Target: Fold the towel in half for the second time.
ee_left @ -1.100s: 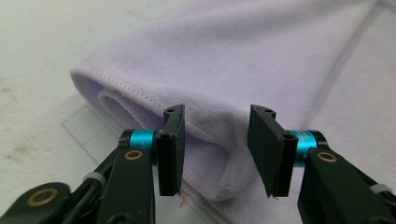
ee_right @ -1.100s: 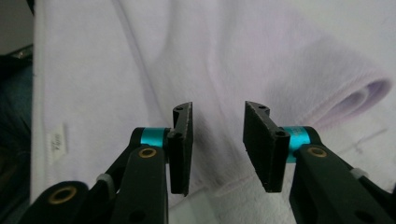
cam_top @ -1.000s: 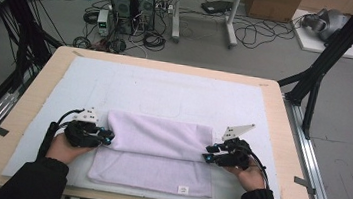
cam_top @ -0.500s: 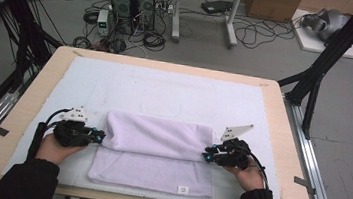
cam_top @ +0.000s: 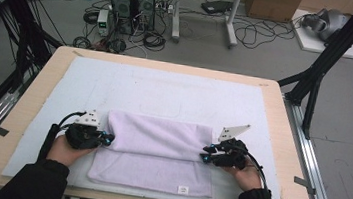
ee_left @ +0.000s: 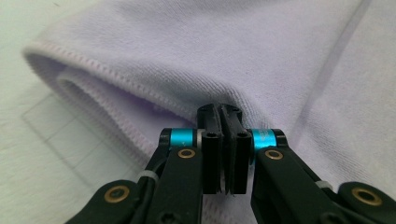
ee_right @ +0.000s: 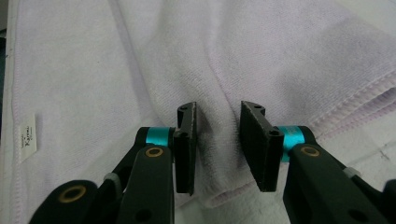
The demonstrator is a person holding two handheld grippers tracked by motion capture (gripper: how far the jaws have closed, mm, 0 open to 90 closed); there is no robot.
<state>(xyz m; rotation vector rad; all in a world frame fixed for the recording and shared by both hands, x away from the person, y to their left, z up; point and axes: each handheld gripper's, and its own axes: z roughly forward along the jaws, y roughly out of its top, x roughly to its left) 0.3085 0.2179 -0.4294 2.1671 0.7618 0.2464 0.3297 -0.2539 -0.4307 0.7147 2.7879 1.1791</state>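
Note:
A pale lilac towel (cam_top: 158, 150) lies folded on the white mat (cam_top: 165, 93), its upper layer doubled over the lower. My left gripper (cam_top: 108, 139) is at the towel's left end. In the left gripper view the towel (ee_left: 233, 46) bunches around my left gripper (ee_left: 224, 109), whose jaws have just been closing; the pads meet and the tips pinch the folded edge. My right gripper (cam_top: 203, 155) is at the towel's right end. Its jaws (ee_right: 217, 109) have just been opening and straddle a ridge of the towel (ee_right: 233, 56) without pressing it.
A small white label (cam_top: 182, 189) sits on the towel's near edge. The mat covers most of the wooden table (cam_top: 282, 121). Black frame legs (cam_top: 318, 75) stand at the right, with computers and cables (cam_top: 135, 4) on the floor beyond.
My left gripper drew back to the left from the towel, then returned to its left end and shut there. The right hand stayed in place.

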